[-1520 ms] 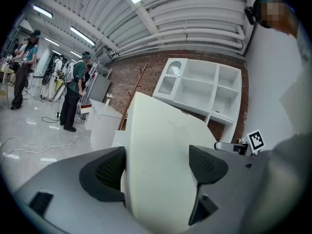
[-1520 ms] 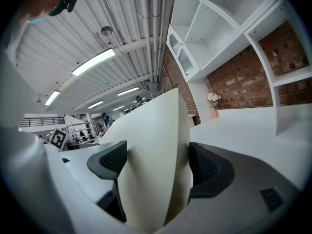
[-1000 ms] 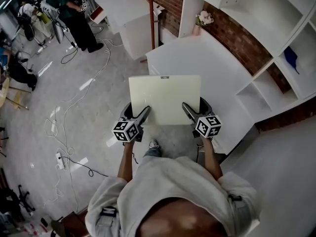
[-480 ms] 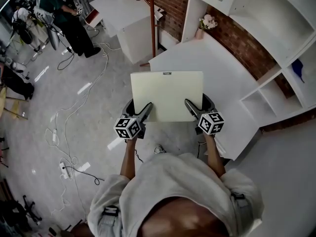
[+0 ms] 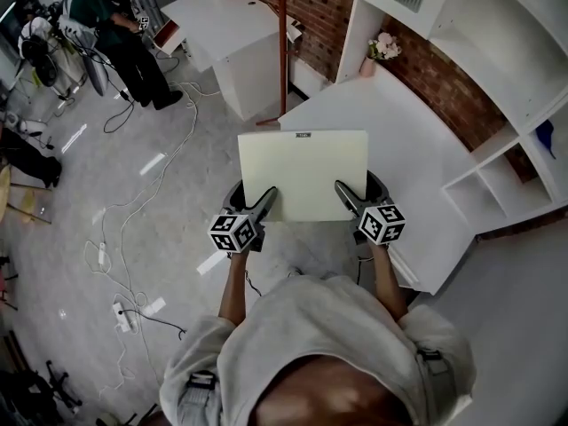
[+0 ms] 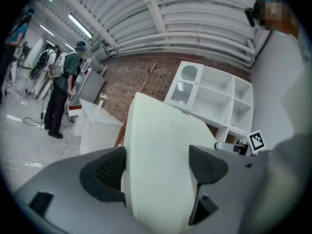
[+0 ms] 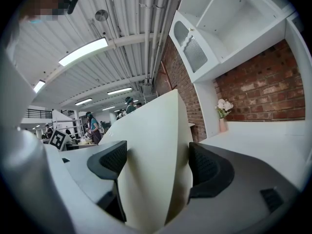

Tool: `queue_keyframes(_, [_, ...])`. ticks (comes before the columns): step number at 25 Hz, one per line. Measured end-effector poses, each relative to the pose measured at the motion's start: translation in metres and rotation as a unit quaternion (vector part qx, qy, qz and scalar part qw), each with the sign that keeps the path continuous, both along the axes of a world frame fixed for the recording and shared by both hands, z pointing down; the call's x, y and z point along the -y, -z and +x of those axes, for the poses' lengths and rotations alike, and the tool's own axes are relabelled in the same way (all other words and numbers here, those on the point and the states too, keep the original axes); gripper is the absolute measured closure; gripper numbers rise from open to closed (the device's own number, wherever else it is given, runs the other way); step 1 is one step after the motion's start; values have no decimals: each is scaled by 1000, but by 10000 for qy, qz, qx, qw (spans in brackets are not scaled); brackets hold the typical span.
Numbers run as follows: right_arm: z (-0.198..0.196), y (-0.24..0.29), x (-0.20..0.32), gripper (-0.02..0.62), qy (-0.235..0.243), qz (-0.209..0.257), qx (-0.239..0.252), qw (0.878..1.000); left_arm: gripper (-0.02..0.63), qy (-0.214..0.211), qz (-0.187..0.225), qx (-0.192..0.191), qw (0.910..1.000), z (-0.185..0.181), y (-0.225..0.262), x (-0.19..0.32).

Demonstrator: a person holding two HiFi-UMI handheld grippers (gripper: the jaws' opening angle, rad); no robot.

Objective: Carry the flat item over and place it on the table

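A pale cream flat board (image 5: 303, 174) hangs level in the air in front of the person, its far right part over the near corner of the white table (image 5: 410, 145). My left gripper (image 5: 264, 204) is shut on the board's near left edge. My right gripper (image 5: 345, 199) is shut on the near right edge. In the left gripper view the board (image 6: 161, 145) runs between the dark pads of the left gripper (image 6: 158, 167). The right gripper view shows the board (image 7: 153, 145) standing on edge between the jaws of the right gripper (image 7: 157, 165), with the table (image 7: 253, 140) to the right.
White shelves (image 5: 506, 78) line the brick wall beyond the table, with a flower vase (image 5: 382, 50) at its far end. A red pole (image 5: 282, 43) and a white cabinet (image 5: 226, 34) stand ahead. Cables (image 5: 115, 238) trail on the floor at left, near people (image 5: 106, 25).
The person has stepped forward with the board. The table and shelves have come nearer, and the board's far edge now reaches over the table corner. Both grips are unchanged.
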State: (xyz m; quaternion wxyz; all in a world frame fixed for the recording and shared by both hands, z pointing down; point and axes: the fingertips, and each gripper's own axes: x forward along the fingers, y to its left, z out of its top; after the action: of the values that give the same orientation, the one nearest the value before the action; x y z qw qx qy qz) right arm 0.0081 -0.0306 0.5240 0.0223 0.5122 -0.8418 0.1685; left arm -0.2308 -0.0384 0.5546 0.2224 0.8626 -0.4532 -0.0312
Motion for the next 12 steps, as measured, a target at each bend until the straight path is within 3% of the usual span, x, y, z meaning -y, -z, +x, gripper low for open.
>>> queue_keyframes(12, [1, -19, -14, 199, -209, -238, -100, 9994, 190, -204, -244, -95, 9994, 2, -25, -6])
